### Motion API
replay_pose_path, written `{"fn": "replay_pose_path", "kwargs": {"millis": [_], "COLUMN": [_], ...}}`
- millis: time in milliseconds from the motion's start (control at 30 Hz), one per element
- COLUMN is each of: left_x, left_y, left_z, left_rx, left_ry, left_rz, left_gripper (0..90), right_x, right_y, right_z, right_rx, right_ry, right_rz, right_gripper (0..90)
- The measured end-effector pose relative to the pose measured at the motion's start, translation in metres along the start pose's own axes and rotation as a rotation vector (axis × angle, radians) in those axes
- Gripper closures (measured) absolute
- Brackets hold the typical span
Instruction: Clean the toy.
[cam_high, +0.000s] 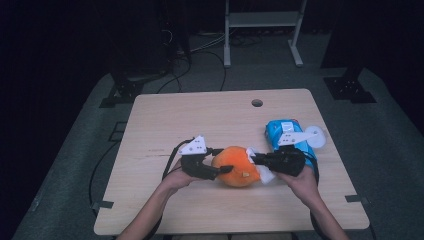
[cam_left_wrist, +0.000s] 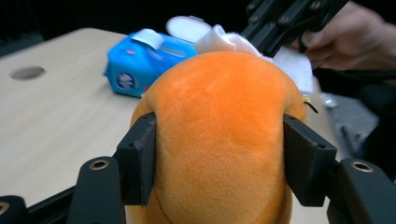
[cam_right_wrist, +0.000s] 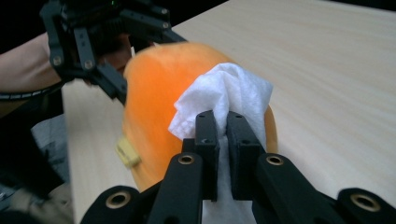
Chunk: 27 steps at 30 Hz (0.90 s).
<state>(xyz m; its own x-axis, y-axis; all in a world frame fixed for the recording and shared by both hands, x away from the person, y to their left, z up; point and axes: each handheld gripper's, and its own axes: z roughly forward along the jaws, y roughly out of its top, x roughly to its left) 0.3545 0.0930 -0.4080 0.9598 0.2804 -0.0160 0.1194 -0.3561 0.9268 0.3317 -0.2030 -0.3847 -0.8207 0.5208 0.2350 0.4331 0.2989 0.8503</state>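
An orange plush toy (cam_high: 236, 166) lies near the front middle of the wooden table (cam_high: 170, 115). My left gripper (cam_high: 220, 171) is shut on the toy (cam_left_wrist: 219, 135), one jaw pressed into each side. My right gripper (cam_high: 254, 159) is shut on a white wipe (cam_right_wrist: 229, 93) and holds it against the toy's (cam_right_wrist: 159, 93) surface. The wipe (cam_left_wrist: 233, 42) shows at the toy's far side in the left gripper view. A small yellow tag (cam_right_wrist: 127, 151) sticks out of the toy.
A blue pack of wipes (cam_high: 287, 136) with its white lid (cam_high: 315, 136) flipped open lies at the table's right, just behind my right hand. A round hole (cam_high: 257, 103) is near the far edge. A metal stand (cam_high: 262, 30) is beyond the table.
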Motion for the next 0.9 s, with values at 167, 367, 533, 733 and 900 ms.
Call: {"fn": "replay_pose_path", "kwargs": {"millis": [167, 367, 533, 733, 900], "left_x": [0.012, 0.012, 0.004, -0.002, 0.0], "left_y": [-0.009, -0.022, -0.032, -0.036, -0.042], "left_z": [0.022, 0.013, 0.009, 0.007, 0.003], "left_rx": [0.066, 0.085, 0.122, 0.145, 0.134], "left_ry": [-0.001, -0.051, -0.041, -0.021, -0.02], "left_rz": [0.057, -0.045, -0.117, -0.027, -0.031], "left_gripper": [33.4, 13.6, 9.2, 19.7, 22.9], "right_x": [-0.006, 0.0, 0.02, 0.046, 0.043], "right_y": [0.007, -0.007, -0.013, -0.008, -0.005], "right_z": [0.018, 0.032, 0.037, 0.043, 0.045], "right_rx": [0.029, 0.085, 0.126, 0.148, 0.133], "right_ry": [-0.044, 0.004, 0.001, -0.055, -0.049], "right_rz": [-0.037, -0.045, -0.105, -0.227, -0.236], "right_gripper": [83.6, 84.0, 83.9, 83.8, 83.9]}}
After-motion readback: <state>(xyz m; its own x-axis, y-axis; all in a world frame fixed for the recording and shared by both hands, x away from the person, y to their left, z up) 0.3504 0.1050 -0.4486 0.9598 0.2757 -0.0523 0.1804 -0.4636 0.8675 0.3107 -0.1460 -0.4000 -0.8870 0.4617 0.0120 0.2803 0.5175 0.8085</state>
